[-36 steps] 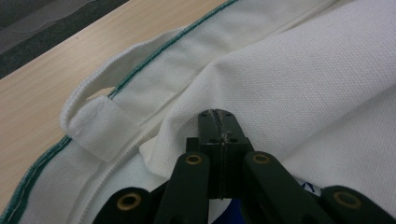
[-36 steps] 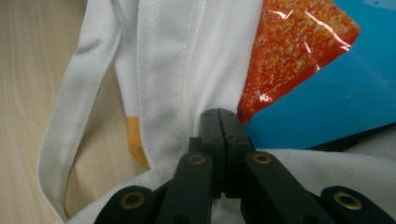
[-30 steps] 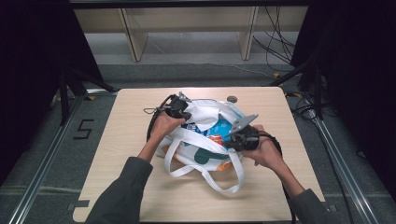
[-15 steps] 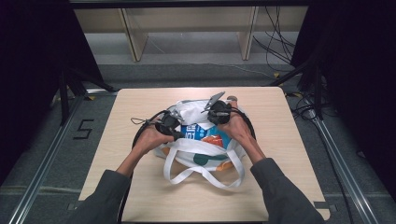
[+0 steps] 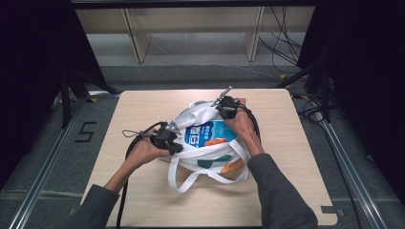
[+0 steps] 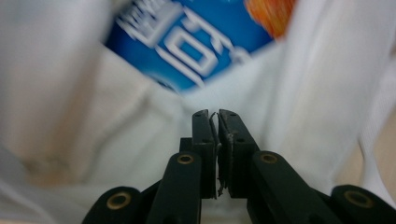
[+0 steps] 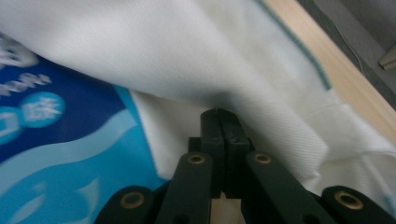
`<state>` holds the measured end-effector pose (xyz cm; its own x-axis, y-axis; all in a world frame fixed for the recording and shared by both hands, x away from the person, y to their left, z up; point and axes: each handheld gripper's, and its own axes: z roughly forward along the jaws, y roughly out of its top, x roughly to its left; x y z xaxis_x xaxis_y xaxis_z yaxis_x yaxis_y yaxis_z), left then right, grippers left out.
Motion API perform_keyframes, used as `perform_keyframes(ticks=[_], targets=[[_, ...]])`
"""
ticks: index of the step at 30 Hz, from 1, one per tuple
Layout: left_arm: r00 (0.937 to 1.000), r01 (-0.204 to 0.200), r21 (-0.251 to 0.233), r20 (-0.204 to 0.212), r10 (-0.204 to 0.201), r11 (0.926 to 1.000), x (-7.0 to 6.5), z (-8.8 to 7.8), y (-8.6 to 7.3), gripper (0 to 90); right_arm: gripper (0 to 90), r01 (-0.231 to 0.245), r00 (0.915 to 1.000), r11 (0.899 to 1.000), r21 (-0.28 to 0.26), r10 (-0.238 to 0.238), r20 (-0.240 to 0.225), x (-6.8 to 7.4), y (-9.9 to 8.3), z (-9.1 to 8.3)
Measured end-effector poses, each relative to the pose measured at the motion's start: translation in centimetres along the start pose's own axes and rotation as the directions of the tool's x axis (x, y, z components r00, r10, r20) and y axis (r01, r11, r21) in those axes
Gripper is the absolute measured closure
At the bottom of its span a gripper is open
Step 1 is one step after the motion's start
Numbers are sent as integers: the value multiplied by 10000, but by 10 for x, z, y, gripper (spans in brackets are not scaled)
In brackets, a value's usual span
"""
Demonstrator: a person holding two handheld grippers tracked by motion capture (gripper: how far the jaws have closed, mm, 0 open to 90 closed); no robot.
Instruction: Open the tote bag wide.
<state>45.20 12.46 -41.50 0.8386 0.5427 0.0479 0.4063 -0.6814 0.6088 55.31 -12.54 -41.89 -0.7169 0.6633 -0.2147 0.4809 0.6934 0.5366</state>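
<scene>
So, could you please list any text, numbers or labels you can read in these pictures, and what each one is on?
"5": a dark numeral on the grey floor left of the table.
White characters on the blue package inside the white bag: large, but blurred in the left gripper view, so not readable.
White print in round marks on the same package in the right gripper view: blurred and cut off, not readable.

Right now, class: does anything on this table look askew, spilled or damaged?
Nothing spilled or torn. The white tote bag lies slumped and crumpled, a blue packet showing at its mouth, handles sprawled loose.
</scene>
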Motion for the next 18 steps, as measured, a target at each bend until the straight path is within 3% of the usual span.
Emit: perform_keyframes(ticks=[2, 3, 4, 6, 8, 10, 11, 12, 13, 15, 16, 17, 18], targets=[[9997, 205, -203, -160, -208, 9996, 9, 2, 14, 858, 900, -276, 9991, 9959, -865, 248, -337, -1, -5, -15], [9985, 495, -354, -213, -502, 9981, 13, 6, 21, 861, 900, -363, 9983, 9919, -1216, 305, -489, 0, -8, -22], [9970, 698, -457, -287, -712, 9965, 18, 12, 29, 860, 900, -421, 9962, 9911, -1263, 321, -805, 0, -12, -31], [9955, 790, -326, -493, -805, 9963, 25, 23, 40, 860, 900, -234, 9948, 9891, -1453, 86, -1016, 7, -25, -43], [9890, 932, -187, -1136, -948, 9955, 33, 38, 51, 860, 900, 230, 9954, 9919, -1248, -343, -895, 11, -40, -53], [9847, 1191, 0, -1285, -1181, 9929, 43, 50, 57, 872, 900, 362, 9970, 9942, -1013, -429, -651, 14, -55, -56], [9801, 1292, 29, -1523, -1273, 9916, 45, 54, 58, 876, 900, 495, 9977, 9964, -690, -525, -430, 14, -65, -57], [9762, 1201, 370, -1864, -1112, 9921, 49, 58, 58, 887, 900, 591, 9969, 9977, -328, -607, -499, 12, -70, -58], [9702, 1180, 641, -2199, -1014, 9909, 54, 60, 58, 892, 900, 609, 9964, 9981, -106, -614, -586, 11, -78, -56], [9615, 1507, 687, -2422, -1301, 9862, 64, 61, 54, 894, 900, 830, 9946, 9943, 666, -785, -673, 12, -90, -49], [9494, 1487, 934, -2918, -1157, 9845, 70, 62, 49, 895, 900, 878, 9940, 9923, 869, -815, -732, 12, -96, -47], [9455, 1392, 1229, -3113, -950, 9826, 73, 61, 46, 895, 900, 889, 9938, 9917, 931, -820, -751, 12, -102, -45], [9431, 1354, 1191, -3197, -911, 9836, 80, 61, 41, 895, 900, 901, 9933, 9909, 999, -822, -812, 11, -105, -44]])
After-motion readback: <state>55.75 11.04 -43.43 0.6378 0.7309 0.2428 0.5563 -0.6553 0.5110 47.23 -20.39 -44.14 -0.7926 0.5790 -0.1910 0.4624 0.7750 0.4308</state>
